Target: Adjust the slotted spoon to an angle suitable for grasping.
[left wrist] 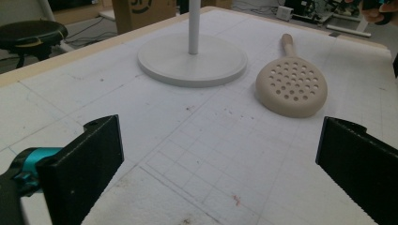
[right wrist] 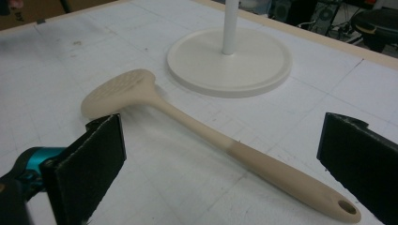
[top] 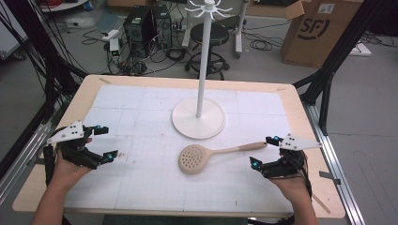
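Note:
A beige slotted spoon (top: pixel 206 156) lies flat on the white gridded mat, its perforated head (left wrist: pixel 292 87) toward the table's front and its handle (right wrist: pixel 263 165) running right. Behind it stands a white rack stand (top: pixel 199 117) with a tall post and hook arms at the top. My left gripper (top: pixel 104 143) rests at the mat's left side, jaws wide apart and empty, well clear of the spoon. My right gripper (top: pixel 263 151) sits at the right, open, with the handle's end lying on the mat just in front of its jaws, untouched.
The wooden table (top: pixel 300 108) carries the white mat (top: pixel 141 108). Beyond the far edge stand a black stool (top: pixel 210 35), computer boxes (top: pixel 145 26) with cables on the floor, and a cardboard box (top: pixel 319 28). Black frame struts rise at both sides.

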Tool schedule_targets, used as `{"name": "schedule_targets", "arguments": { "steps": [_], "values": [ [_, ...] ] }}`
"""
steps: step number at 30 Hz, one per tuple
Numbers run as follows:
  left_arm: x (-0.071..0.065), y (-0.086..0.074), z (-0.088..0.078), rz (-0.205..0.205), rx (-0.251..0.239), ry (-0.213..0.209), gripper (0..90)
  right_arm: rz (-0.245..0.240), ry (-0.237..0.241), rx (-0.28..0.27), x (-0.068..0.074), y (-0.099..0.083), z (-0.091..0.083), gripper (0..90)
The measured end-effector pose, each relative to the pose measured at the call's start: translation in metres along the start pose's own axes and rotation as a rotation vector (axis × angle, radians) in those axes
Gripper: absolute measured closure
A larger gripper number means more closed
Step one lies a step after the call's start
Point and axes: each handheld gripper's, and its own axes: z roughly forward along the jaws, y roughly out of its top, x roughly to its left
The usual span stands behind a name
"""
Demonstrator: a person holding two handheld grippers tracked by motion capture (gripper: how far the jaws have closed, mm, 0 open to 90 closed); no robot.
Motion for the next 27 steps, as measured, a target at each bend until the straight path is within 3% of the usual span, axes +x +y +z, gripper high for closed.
{"name": "schedule_targets", "arguments": {
  "steps": [11,18,24,27],
  "values": [
    [0.002,-0.001,0.000,-0.006,0.004,0.005,1.7,-0.027,0.013,0.046,0.006,-0.003,0.005,0.2],
    [0.001,-0.003,0.002,-0.006,0.024,0.004,1.7,-0.059,0.028,0.059,0.010,0.005,0.012,0.2],
    [0.004,-0.003,-0.001,-0.018,0.008,0.016,1.7,-0.093,0.038,0.106,0.015,0.015,0.026,0.8],
    [0.003,-0.004,0.000,-0.016,0.015,0.010,1.7,-0.108,0.051,0.143,0.016,0.023,0.042,0.8]
  ]
}}
